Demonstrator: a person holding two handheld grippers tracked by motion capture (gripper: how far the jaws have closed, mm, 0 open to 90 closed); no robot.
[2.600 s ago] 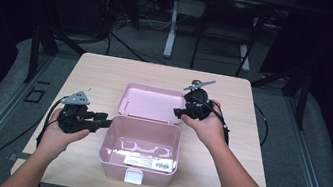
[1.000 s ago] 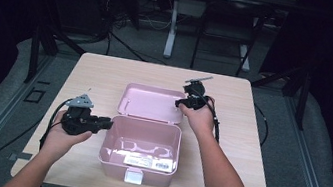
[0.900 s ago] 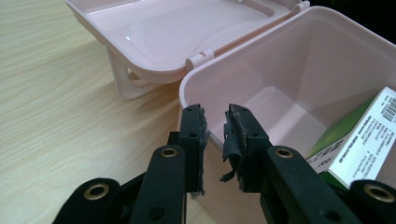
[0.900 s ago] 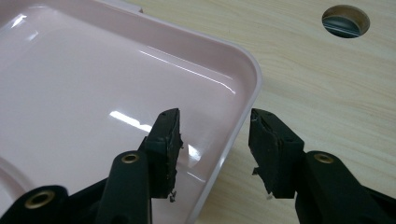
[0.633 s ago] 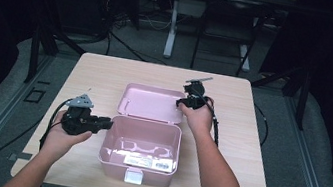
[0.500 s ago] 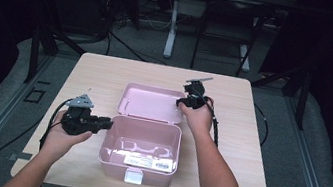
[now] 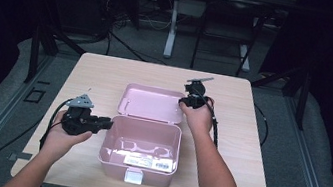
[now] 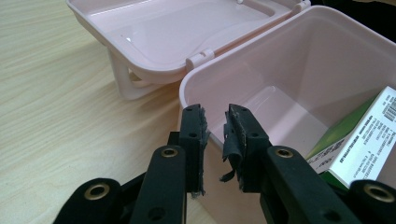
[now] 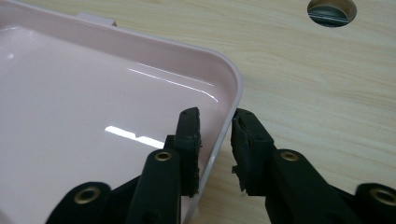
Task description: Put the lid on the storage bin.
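Pink plastic: one open storage box (image 7: 140,150) sits mid-bench on a pale wooden bench (image 7: 102,70), its hinged lid (image 7: 150,103) lying flat behind it. At the left, the left claw (image 7: 108,124) straddles the box's left wall, its jaws narrow with the rim between them; whether the pads press on it I cannot tell. One green-and-white carton (image 8: 362,140) lies inside the box. At the right, the right claw (image 7: 183,101) straddles the lid's right corner, jaws just closing, a small gap remaining.
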